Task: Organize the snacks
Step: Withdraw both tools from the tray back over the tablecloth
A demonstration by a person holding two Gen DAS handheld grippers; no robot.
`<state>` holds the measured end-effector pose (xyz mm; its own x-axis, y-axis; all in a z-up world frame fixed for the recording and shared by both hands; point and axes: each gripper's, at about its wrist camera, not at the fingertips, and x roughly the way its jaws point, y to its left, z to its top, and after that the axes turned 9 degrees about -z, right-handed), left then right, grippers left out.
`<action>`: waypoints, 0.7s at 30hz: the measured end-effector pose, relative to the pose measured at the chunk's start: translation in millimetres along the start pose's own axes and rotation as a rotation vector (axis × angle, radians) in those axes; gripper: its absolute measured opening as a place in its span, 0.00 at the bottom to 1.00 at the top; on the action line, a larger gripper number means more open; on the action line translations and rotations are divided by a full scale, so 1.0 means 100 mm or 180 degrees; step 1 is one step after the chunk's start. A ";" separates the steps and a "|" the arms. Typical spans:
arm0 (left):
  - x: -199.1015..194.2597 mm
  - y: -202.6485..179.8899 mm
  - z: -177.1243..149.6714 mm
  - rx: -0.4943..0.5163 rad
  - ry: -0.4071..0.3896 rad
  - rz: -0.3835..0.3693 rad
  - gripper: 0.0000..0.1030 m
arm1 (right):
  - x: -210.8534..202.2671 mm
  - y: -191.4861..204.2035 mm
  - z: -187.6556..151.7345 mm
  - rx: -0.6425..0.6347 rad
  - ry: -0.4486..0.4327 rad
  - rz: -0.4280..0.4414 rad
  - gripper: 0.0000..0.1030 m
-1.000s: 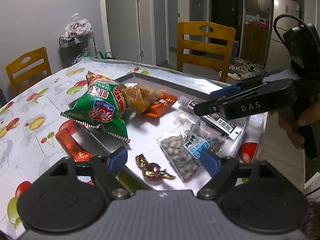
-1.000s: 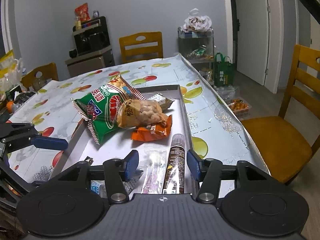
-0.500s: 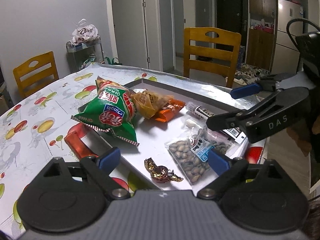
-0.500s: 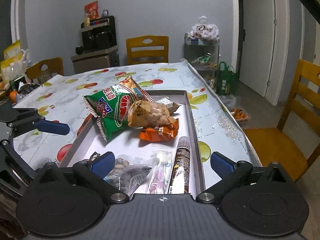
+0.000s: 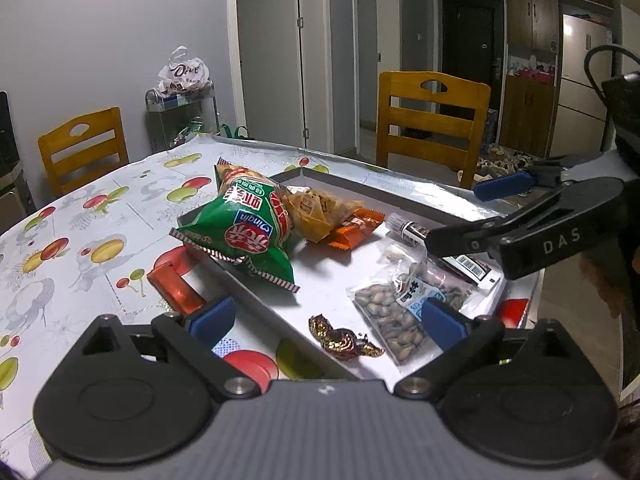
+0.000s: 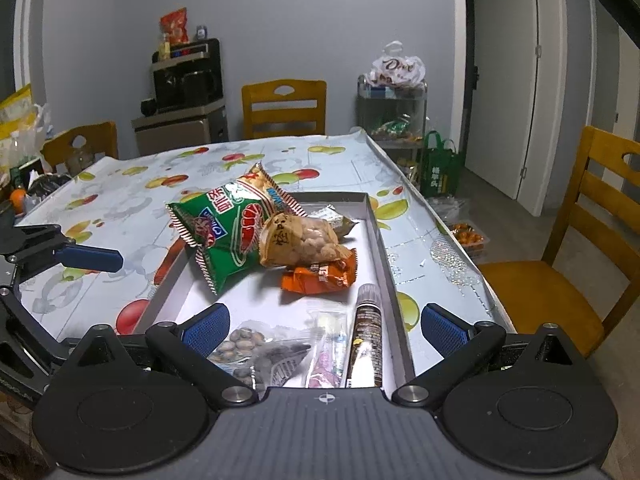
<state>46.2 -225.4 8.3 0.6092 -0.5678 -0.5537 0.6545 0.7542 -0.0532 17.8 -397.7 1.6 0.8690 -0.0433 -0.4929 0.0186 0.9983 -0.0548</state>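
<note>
A grey tray [image 5: 400, 196] [image 6: 386, 256] holds a green chip bag [image 5: 244, 236] [image 6: 228, 232], a tan peanut bag [image 5: 316, 216], an orange wrapper [image 6: 320, 276], a dark stick pack [image 6: 366, 332], a clear pink sachet [image 6: 326, 344], a nut bag [image 5: 392, 308] and a gold candy [image 5: 340, 338]. My left gripper [image 5: 326, 316] hovers at the tray's near corner above the candy; its jaws are opening and grip nothing. At the tray's other end, my right gripper [image 6: 326, 326] [image 5: 476, 212] stands open above the stick pack, holding nothing.
A red-orange packet [image 5: 176, 288] lies on the fruit-print tablecloth [image 5: 80, 240] just outside the tray. Wooden chairs [image 5: 432, 120] [image 6: 592, 248] stand around the table. A wire trolley [image 6: 394, 116] with bags is by the wall. The table edge drops off right of the tray [image 6: 460, 264].
Both grippers' jaws have spread wider. The right gripper's jaws, earlier close around the stick pack and sachet, now stand wide apart, and it has backed off a little.
</note>
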 end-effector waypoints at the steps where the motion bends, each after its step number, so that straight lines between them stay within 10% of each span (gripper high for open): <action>1: -0.01 0.01 -0.01 0.0001 0.0000 0.0002 0.98 | 0.00 0.02 0.01 -0.0009 0.0004 -0.0006 1.00; 21: -0.85 0.74 -0.54 -0.0347 -0.0077 0.0458 0.98 | 0.03 0.98 0.25 -0.0475 0.0007 0.0337 1.00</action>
<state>18.2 -103.7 7.1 0.7046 -0.4581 -0.5419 0.5081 0.8588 -0.0654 34.9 -298.7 16.3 0.8612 0.0616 -0.5046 -0.1467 0.9805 -0.1307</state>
